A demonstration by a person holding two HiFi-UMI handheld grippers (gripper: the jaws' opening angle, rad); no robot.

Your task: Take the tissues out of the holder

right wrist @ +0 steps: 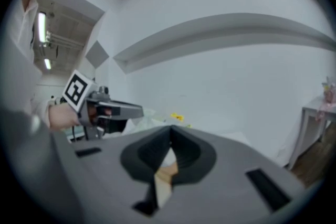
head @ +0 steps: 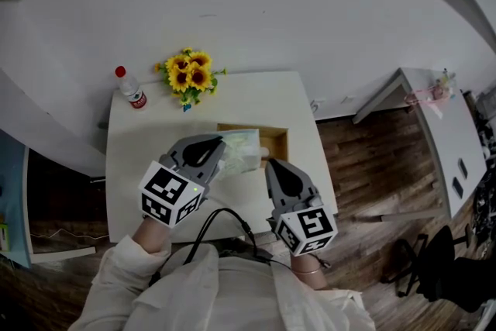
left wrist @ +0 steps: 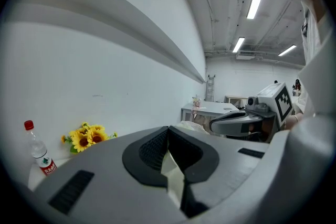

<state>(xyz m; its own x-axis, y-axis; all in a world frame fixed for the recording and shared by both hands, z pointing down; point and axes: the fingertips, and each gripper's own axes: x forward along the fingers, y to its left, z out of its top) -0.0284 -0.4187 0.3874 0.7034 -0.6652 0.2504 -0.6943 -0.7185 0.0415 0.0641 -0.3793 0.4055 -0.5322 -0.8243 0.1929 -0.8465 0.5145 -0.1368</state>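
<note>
Tissue pack pinched at the mouth of its holder

Nearest, the left gripper [head: 220, 151] has its jaws pressed together on a pale edge of the tissue pack [head: 243, 149] — the crumpled pack sits just past its tip, over the left part of the wooden holder [head: 277, 139]. The right gripper [head: 271, 165] is squeezed closed on nothing, its tip at the holder's near edge — wood shows through the slit under its pads. Both stand on the white table [head: 132, 147]. At the table's far side are sunflowers [head: 190, 77] and, to their left, a red-capped bottle [head: 130, 87].
</note>
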